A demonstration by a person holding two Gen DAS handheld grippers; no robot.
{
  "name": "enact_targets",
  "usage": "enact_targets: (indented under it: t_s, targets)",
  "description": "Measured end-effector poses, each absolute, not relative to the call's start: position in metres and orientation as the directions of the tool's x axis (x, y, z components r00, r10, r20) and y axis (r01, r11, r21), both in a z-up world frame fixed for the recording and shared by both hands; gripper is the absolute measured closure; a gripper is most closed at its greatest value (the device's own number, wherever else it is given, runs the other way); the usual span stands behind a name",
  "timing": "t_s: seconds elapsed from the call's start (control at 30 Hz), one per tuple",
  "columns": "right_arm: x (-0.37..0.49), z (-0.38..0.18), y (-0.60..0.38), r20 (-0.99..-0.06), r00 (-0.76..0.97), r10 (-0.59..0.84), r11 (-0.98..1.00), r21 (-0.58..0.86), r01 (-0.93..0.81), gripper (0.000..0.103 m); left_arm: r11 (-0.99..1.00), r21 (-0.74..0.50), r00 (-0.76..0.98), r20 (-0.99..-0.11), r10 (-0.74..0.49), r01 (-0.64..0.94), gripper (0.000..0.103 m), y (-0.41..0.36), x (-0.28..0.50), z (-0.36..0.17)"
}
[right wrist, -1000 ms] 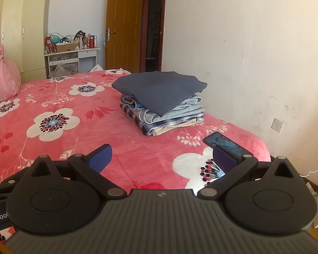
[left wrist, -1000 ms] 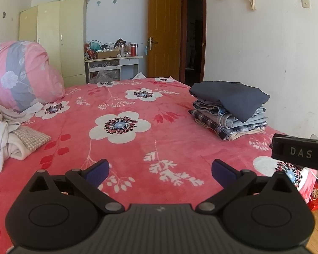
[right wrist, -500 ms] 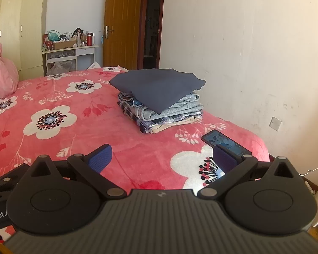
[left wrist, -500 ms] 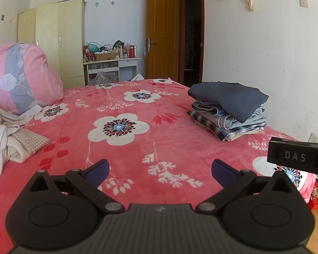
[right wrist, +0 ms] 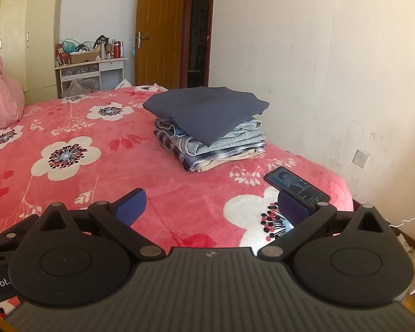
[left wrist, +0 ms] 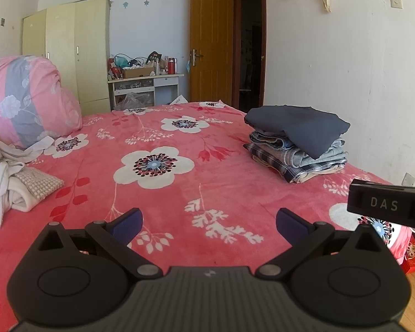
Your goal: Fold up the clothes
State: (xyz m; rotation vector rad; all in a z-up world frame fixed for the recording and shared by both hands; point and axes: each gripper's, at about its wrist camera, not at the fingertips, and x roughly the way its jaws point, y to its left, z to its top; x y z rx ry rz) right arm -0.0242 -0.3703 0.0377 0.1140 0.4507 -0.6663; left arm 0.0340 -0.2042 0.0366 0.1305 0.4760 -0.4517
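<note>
While both tools are hovering low over the red floral bedspread, the left gripper and right gripper are each holding their jaws spread wide and gripping nothing, probably because a folded stack is already sitting finished by the wall. Unfolded pale clothes are lying heaped at the left view's edge, partly cut off, so their number is staying unclear. A phone is lying just behind the right gripper's pad, which is partly hiding it.
</note>
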Motion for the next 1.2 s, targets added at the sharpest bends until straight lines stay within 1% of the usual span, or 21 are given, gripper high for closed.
enact_targets:
  t_s: [1.2]
  targets:
    - [-0.0237,0.0371,-0.3692,-0.442,0.693,-0.57,0.784,-0.039,0.619,0.001,0.895,0.011,0.794,-0.466,-0.39,0.446,0.0,-0.2007,0.0349,0.0362]
